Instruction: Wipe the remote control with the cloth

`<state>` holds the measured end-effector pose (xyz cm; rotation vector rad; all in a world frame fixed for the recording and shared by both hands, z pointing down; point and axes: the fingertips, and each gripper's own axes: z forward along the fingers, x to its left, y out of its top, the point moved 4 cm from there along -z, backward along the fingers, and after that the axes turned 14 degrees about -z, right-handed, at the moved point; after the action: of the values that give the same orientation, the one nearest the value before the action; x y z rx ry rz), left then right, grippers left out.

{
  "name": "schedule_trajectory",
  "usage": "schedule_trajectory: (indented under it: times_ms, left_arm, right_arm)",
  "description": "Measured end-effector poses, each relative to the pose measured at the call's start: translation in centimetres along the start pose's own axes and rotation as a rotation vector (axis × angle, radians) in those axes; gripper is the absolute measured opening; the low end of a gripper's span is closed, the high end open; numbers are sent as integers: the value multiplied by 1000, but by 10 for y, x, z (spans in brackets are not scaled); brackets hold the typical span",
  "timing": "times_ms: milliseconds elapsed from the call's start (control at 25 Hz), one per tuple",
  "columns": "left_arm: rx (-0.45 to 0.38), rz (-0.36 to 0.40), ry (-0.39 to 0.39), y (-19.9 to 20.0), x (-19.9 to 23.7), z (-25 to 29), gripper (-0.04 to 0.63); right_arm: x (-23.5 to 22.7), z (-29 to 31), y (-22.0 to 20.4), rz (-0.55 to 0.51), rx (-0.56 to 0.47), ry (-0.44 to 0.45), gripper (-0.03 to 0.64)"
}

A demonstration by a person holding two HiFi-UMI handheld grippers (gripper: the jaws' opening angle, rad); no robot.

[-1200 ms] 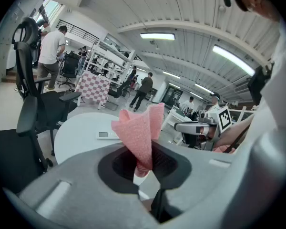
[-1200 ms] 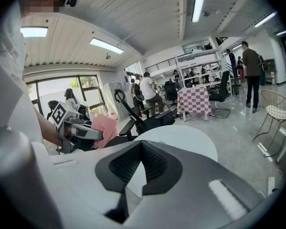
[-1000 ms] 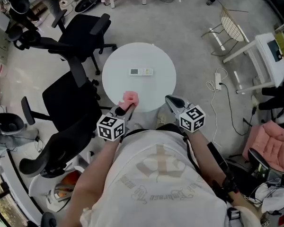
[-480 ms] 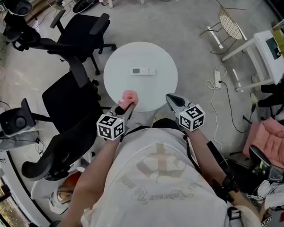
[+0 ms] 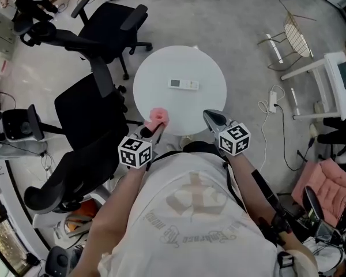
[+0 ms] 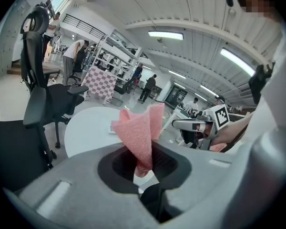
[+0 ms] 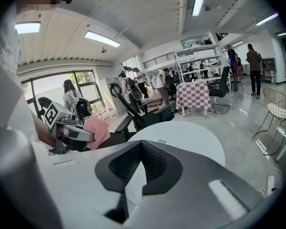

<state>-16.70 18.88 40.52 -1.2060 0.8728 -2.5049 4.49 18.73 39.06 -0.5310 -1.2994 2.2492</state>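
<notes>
A white remote control lies flat near the middle of a round white table. My left gripper is shut on a pink cloth, which stands up out of its jaws over the table's near left edge; the same pink cloth fills the left gripper view. My right gripper is shut and holds nothing, hovering at the table's near right edge. In the right gripper view its jaws meet at the tips, with the table ahead.
Two black office chairs stand left of the table, another behind them. A wire chair and a white stand are at the right, with cables on the floor. Several people stand far off by shelves.
The head view has shifted, so the table and remote sit slightly further right and lower in the frame. Both grippers have edged a little toward the table. The cloth stays gripped.
</notes>
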Motion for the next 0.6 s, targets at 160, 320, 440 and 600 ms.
schedule_trajectory:
  times_ms: [160,320,440,600]
  left_arm:
    - [-3,-14,40,14,8,3,46]
    - [10,-8,61,34,9,18,46]
    - [35,-16,76,40,10,35,46]
    - [75,-21,78,49,5,63,46]
  right_arm:
    - [-12,21,1,-4,20,38,8]
    - [-36,42,5,12,28,57,8]
    - [-52,53,3,18,39,81,8]
    - [-72,63,-5,-7,74,124,8]
